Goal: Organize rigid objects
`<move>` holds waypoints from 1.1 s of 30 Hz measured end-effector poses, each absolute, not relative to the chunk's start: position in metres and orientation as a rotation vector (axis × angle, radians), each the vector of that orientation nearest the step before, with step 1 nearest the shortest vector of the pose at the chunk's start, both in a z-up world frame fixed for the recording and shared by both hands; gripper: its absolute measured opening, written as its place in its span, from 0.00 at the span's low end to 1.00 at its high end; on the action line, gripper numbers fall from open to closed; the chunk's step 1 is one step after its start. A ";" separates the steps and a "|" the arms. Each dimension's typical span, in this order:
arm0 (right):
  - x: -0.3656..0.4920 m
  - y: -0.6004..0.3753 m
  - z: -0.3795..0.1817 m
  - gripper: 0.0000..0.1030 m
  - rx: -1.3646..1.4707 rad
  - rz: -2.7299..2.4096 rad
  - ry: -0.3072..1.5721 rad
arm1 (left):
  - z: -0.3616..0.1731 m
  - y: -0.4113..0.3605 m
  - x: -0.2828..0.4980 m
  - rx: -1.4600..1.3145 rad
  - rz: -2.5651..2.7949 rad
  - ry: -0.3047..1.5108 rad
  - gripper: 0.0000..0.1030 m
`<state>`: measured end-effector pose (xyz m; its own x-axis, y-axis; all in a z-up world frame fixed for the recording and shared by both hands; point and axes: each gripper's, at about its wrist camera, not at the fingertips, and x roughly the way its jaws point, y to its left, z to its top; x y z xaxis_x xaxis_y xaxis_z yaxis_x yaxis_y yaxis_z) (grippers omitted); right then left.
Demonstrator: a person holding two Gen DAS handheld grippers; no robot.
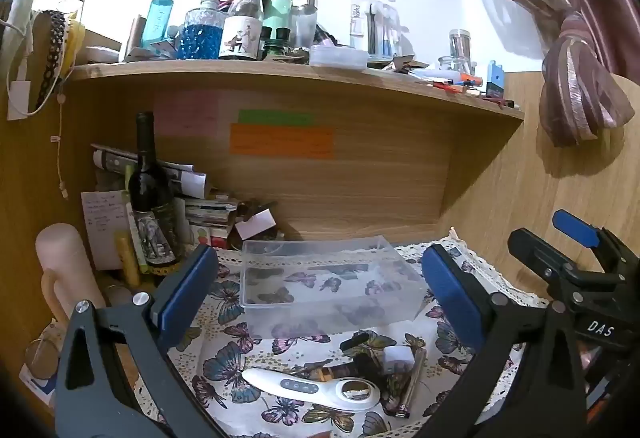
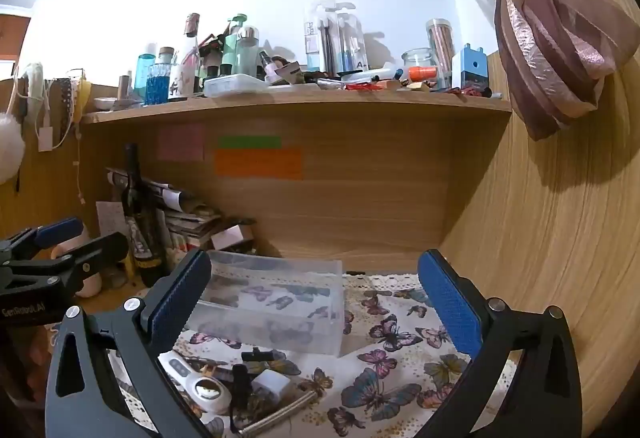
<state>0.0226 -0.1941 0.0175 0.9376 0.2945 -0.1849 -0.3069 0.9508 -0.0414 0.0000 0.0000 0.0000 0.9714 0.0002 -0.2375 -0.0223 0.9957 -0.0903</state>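
A clear plastic box stands empty on the butterfly-print cloth. In front of it lies a small pile: a white handheld device, a white cube-shaped plug, a metal rod and a small black clip. My left gripper is open above the pile, facing the box, with nothing between its fingers. My right gripper is open too, empty, to the right of the pile. Each gripper shows in the other's view: the right gripper and the left gripper.
A dark wine bottle, stacked papers and a pink flask crowd the left back corner. The wooden shelf overhead carries several bottles and jars. A wooden side wall and a tied curtain close off the right.
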 end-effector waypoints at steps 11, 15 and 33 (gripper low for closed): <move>0.022 -0.195 0.017 1.00 -0.072 0.307 0.186 | 0.001 -0.002 0.001 -0.078 0.001 0.240 1.00; 0.023 -0.195 0.016 1.00 -0.072 0.314 0.186 | 0.000 -0.002 0.000 -0.079 -0.001 0.239 1.00; 0.020 -0.195 0.015 1.00 -0.066 0.322 0.179 | 0.001 -0.005 0.002 -0.078 0.001 0.241 1.00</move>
